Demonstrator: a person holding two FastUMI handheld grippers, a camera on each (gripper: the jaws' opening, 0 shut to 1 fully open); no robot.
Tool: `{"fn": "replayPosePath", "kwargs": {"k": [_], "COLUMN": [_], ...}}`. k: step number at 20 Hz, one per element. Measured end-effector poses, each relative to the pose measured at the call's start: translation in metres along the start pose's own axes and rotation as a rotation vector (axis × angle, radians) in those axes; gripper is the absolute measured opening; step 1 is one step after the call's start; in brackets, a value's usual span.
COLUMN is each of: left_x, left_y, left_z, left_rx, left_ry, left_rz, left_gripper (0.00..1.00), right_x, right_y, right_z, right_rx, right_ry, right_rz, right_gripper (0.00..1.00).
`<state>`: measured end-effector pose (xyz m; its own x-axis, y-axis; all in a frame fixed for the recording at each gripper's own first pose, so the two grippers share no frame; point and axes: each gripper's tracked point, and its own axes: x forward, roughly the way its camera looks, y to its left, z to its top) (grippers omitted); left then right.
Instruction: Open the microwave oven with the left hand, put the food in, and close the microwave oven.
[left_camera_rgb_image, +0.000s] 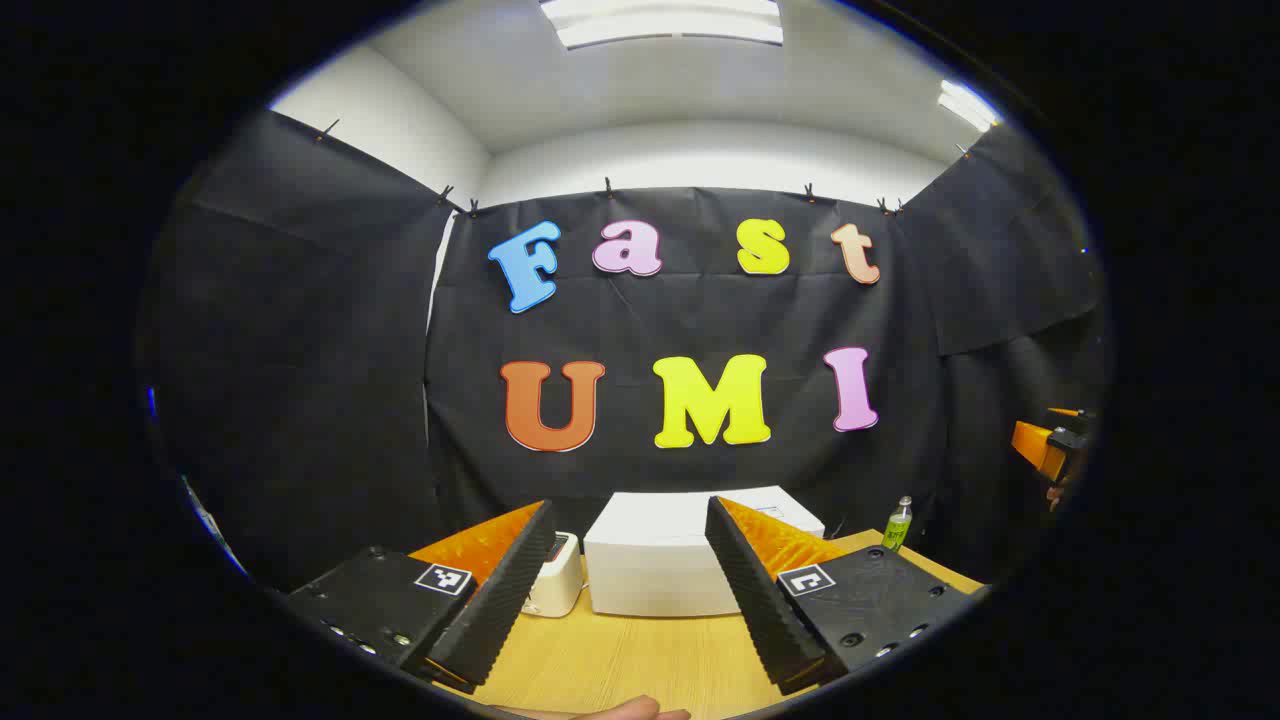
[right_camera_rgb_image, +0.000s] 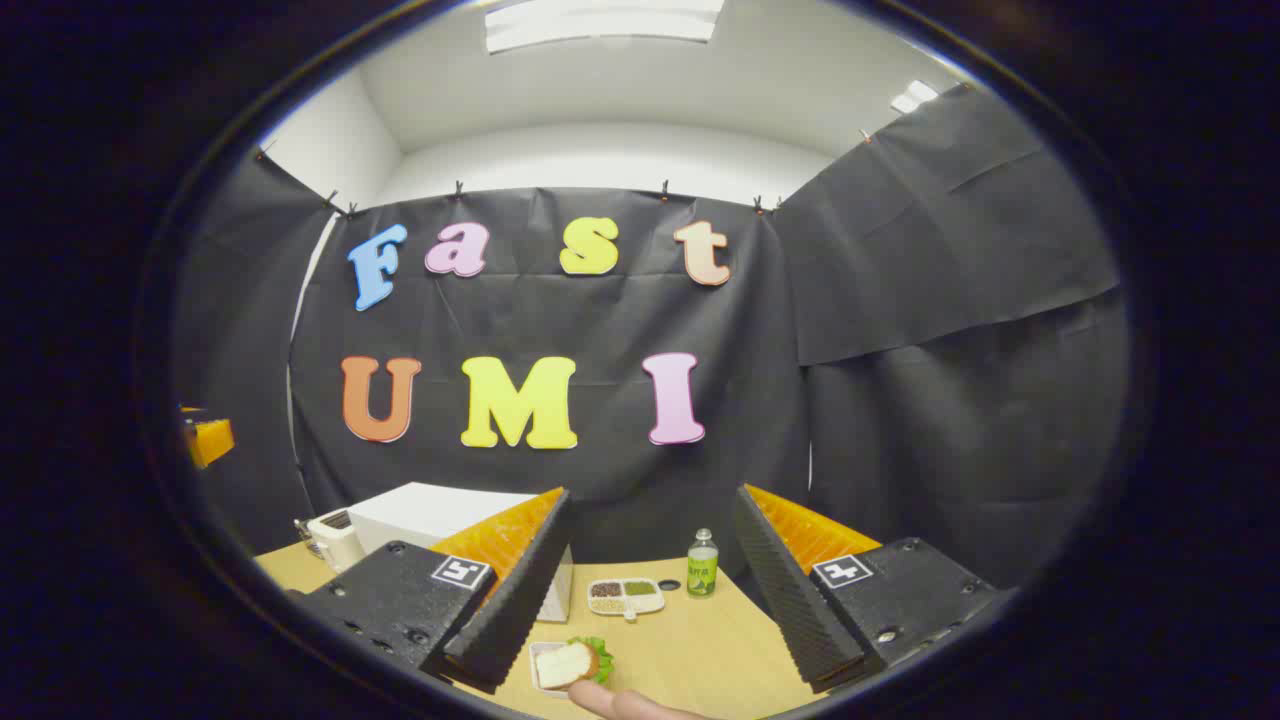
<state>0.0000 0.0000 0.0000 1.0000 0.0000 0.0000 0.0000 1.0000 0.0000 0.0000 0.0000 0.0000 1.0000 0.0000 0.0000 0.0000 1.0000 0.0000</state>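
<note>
- Left tool: released, fingers spread wide, nothing between them; aimed at the microwave oven.
- Microwave oven: white box at 6 o'clock in the left gripper view, on the tabletop; door apparently closed, handle not discernible.
- Right tool: released, empty.
- Food: sandwich on a small plate, 6 o'clock in the right gripper view, near the tabletop's front edge.
- Step in hand: approach the door; advised to close in squarely, locate the door's edge, then grip.
</note>
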Motion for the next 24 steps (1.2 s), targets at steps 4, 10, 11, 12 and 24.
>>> {"fn": "replayPosePath", "kwargs": {"k": [4, 10, 11, 12, 24], "left_x": [-0.001, 0.001, 0.003, 0.004, 0.052], "left_y": [-0.004, -0.009, -0.009, -0.009, -0.030], "left_z": [-0.001, -0.008, -0.009, -0.010, -0.017], "left_rx": [0.005, -0.001, -0.003, -0.004, -0.074], "left_ry": [0.010, 0.043, 0.045, 0.047, 0.013], "left_rz": [-0.009, -0.033, -0.033, -0.032, -0.009], "left_gripper": [0.95, 0.94, 0.94, 0.94, 0.95], "right_x": [-0.001, -0.002, -0.002, -0.002, -0.004], "right_y": [0.003, 0.002, 0.002, 0.003, -0.002], "right_z": [0.001, 0.003, 0.005, 0.006, -0.003], "right_rx": [0.006, 0.001, 0.002, 0.002, 0.021], "right_ry": [0.019, 0.013, 0.010, 0.008, 0.005], "right_rz": [0.034, 0.040, 0.042, 0.044, 0.063], "right_gripper": [1.00, 0.94, 1.00, 0.94, 1.00]}}
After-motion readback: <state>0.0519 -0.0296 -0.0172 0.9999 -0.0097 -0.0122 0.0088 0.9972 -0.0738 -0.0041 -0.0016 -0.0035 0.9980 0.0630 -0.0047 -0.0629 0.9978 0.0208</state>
